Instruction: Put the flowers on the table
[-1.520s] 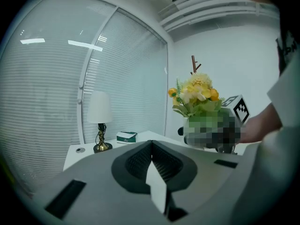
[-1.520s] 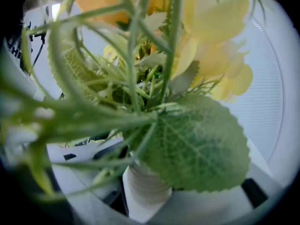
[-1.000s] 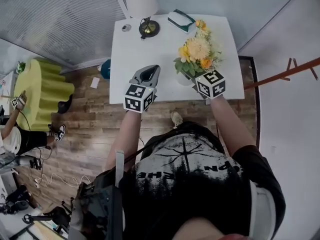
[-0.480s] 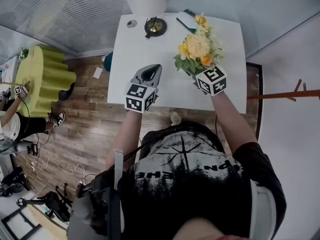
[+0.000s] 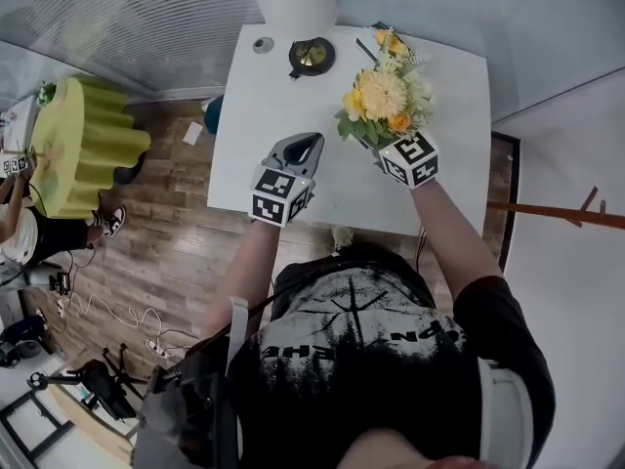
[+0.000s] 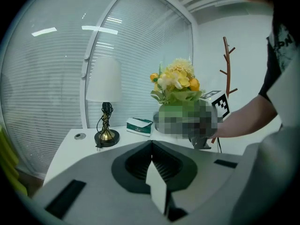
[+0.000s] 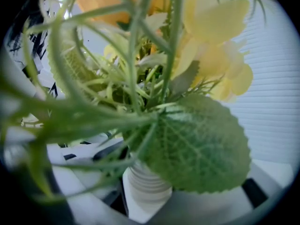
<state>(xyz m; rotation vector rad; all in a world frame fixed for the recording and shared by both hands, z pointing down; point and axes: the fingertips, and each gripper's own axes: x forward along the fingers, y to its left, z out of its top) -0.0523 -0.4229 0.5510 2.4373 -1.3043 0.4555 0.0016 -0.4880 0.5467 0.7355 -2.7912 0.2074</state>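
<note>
Flowers (image 5: 383, 101) in a ribbed white vase (image 7: 146, 185) are clamped by the right tool (image 5: 383, 148) over the table (image 5: 256, 106); left tool (image 6: 152, 167) closed.

Right gripper (image 7: 140, 199): jaws clamped on the ribbed white neck of the vase (image 7: 149, 182).
Flowers (image 7: 220, 41): yellow blooms, upper right.
Stems (image 7: 133, 55): green, fanning left.
Leaf (image 7: 197, 146): broad, serrated, overhanging the vase.
Blinds (image 7: 276, 93): far right.

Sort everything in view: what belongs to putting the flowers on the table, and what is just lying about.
Job in hand: yellow and orange flowers in a ribbed white vase; right gripper, shut on the vase; white table.

Lying about: white-shaded lamp with a brass base; green and white box; small round silver disc; shut, empty left gripper.
</note>
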